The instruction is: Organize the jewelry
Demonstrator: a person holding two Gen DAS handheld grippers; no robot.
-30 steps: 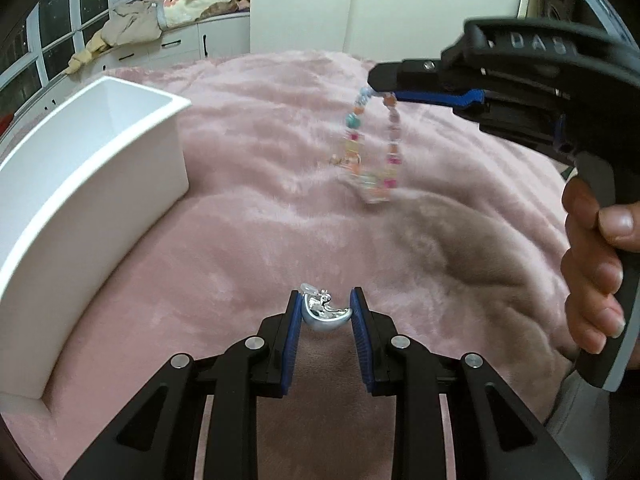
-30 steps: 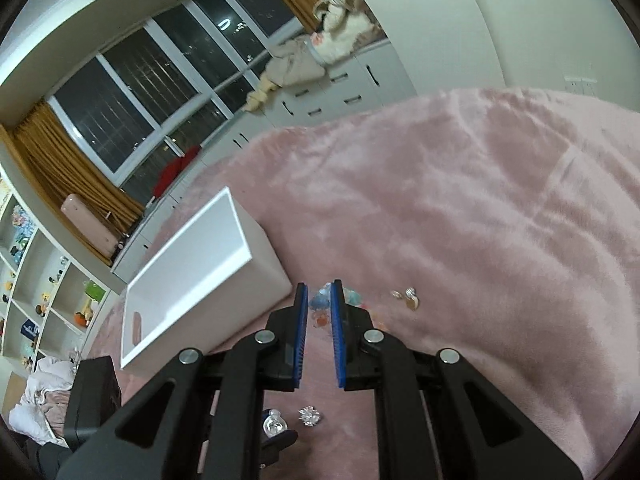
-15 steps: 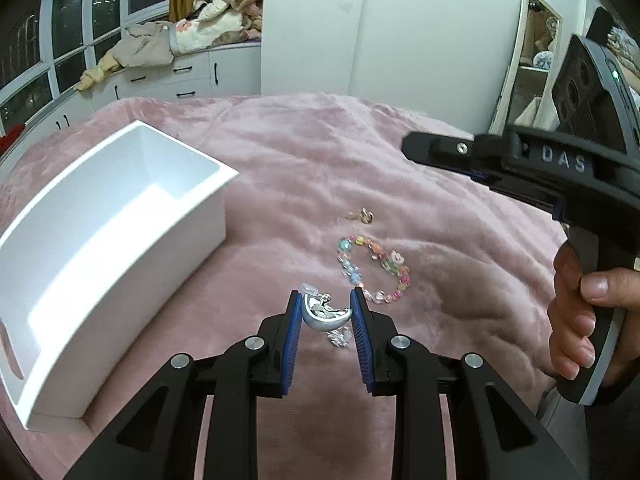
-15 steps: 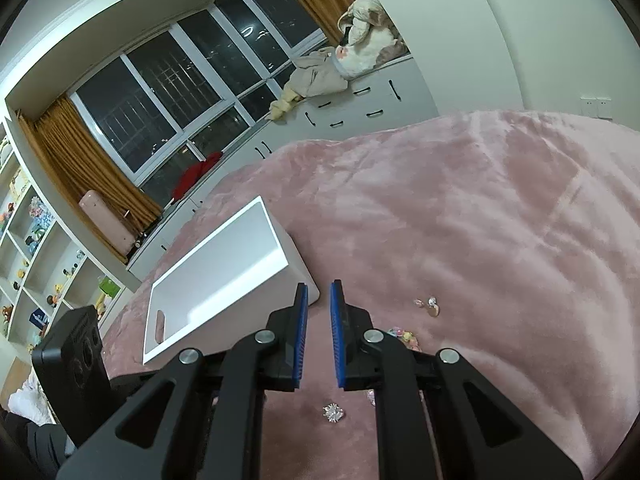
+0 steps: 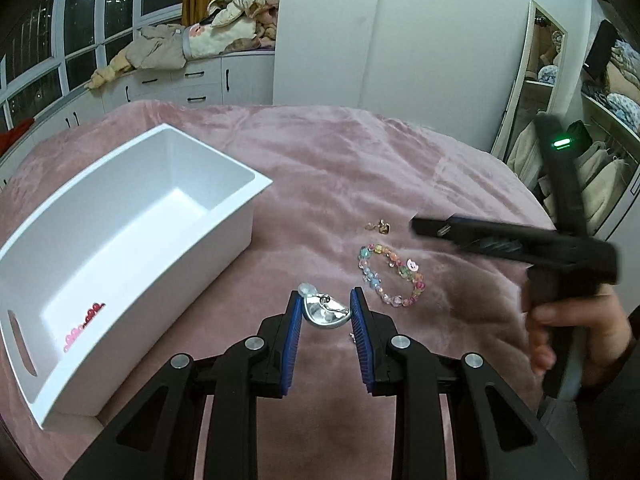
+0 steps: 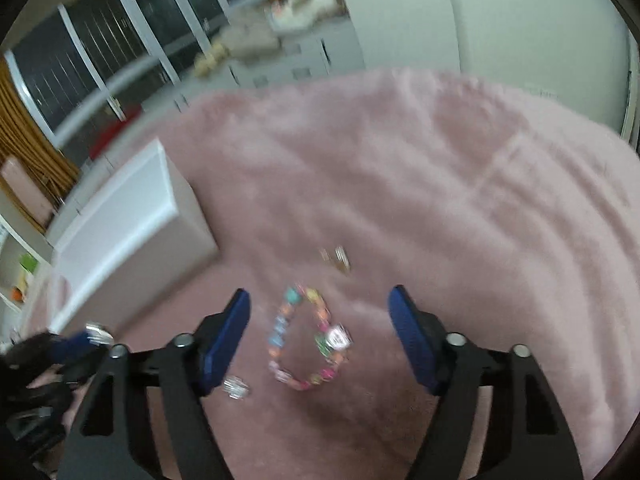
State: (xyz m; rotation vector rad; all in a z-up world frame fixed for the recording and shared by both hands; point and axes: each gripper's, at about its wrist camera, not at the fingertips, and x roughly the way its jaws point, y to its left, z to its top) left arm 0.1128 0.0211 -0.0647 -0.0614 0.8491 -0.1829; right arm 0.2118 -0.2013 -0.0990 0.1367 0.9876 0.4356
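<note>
My left gripper [image 5: 325,308] is shut on a silver earring [image 5: 325,312] and holds it above the pink blanket, right of the white box [image 5: 224,216]. A colourful beaded bracelet [image 5: 390,276] lies on the blanket just ahead to the right; it also shows in the right wrist view [image 6: 308,340]. My right gripper [image 6: 320,312] is open and empty above the bracelet. A small gold earring [image 5: 382,227] lies beyond the bracelet. A small sparkly stud [image 6: 237,387] lies by the right gripper's left finger. Pink and red beads [image 5: 82,322] lie in the box.
The white box [image 6: 132,216] stands at the left on the pink blanket [image 5: 360,152]. White drawers with piled clothes [image 5: 192,48] stand behind the bed. A wardrobe with a mirror door [image 5: 544,80] is at the right.
The bracelet has left my right gripper and lies on the blanket. My right gripper has opened wide and dropped lower over it. My left gripper has risen and still holds the silver earring.
</note>
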